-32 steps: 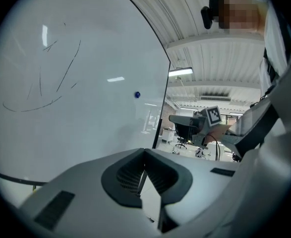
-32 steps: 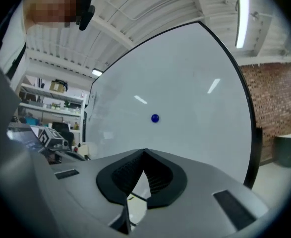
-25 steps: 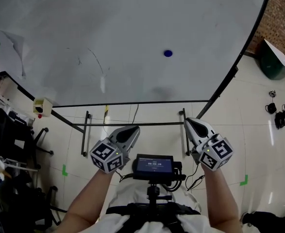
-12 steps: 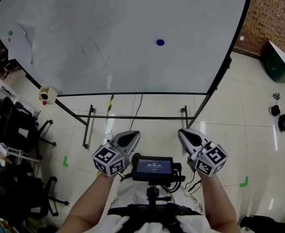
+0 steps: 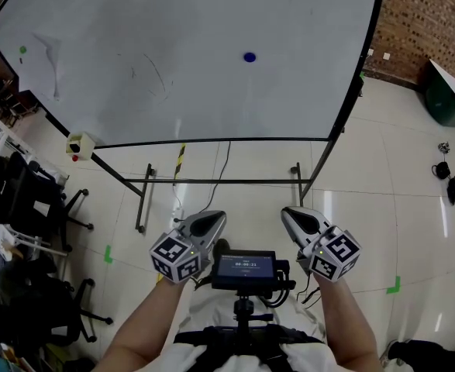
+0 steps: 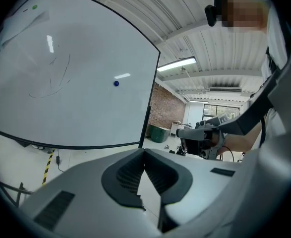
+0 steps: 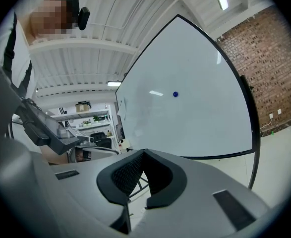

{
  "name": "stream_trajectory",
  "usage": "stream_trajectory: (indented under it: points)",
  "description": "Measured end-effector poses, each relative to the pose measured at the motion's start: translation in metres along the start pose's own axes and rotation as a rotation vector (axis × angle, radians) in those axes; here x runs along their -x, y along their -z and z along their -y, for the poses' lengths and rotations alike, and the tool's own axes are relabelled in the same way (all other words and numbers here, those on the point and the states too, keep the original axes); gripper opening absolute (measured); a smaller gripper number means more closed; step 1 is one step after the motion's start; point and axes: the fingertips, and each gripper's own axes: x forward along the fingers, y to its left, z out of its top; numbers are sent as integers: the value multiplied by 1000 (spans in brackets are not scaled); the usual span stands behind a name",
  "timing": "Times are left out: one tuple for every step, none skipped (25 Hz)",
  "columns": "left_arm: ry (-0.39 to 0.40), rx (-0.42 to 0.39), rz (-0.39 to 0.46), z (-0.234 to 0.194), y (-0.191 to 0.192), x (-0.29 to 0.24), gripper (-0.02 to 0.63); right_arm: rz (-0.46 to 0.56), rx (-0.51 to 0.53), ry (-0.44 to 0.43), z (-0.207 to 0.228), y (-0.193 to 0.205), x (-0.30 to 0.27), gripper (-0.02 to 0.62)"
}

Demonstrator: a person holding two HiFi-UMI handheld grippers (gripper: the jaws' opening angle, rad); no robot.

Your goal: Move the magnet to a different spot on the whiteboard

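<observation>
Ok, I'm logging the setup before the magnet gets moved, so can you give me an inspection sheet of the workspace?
Surface: whiteboard upright on a stand, faint pen marks, paper near its left edge.
Job's things: magnet, blue, on the board right of centre, untouched.
Clutter: green dot beside the paper; small box at the board's lower left corner.
Grippers: left gripper and right gripper both shut, empty, well short of the board.
Cables: cord hanging under the board; cable bundle on the floor at right.
Surroundings: floor tiled, with green tape marks; chairs at left; brick wall; green bin.
</observation>
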Motion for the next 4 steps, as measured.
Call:
stream_trajectory:
  points:
    - [1,-2,0,3,0,0,6,0,-1,5,0,1,3,32]
    - [2,-5,1,5,-1,0,6,1,-2,9,-1,1,5,32]
    - [1,-7,3,7,-1,0,6,1,-2,12,-1,1,8,32]
    - [1,-10,4,9,-2,0,6,1,-2,15,-2,2,10,32]
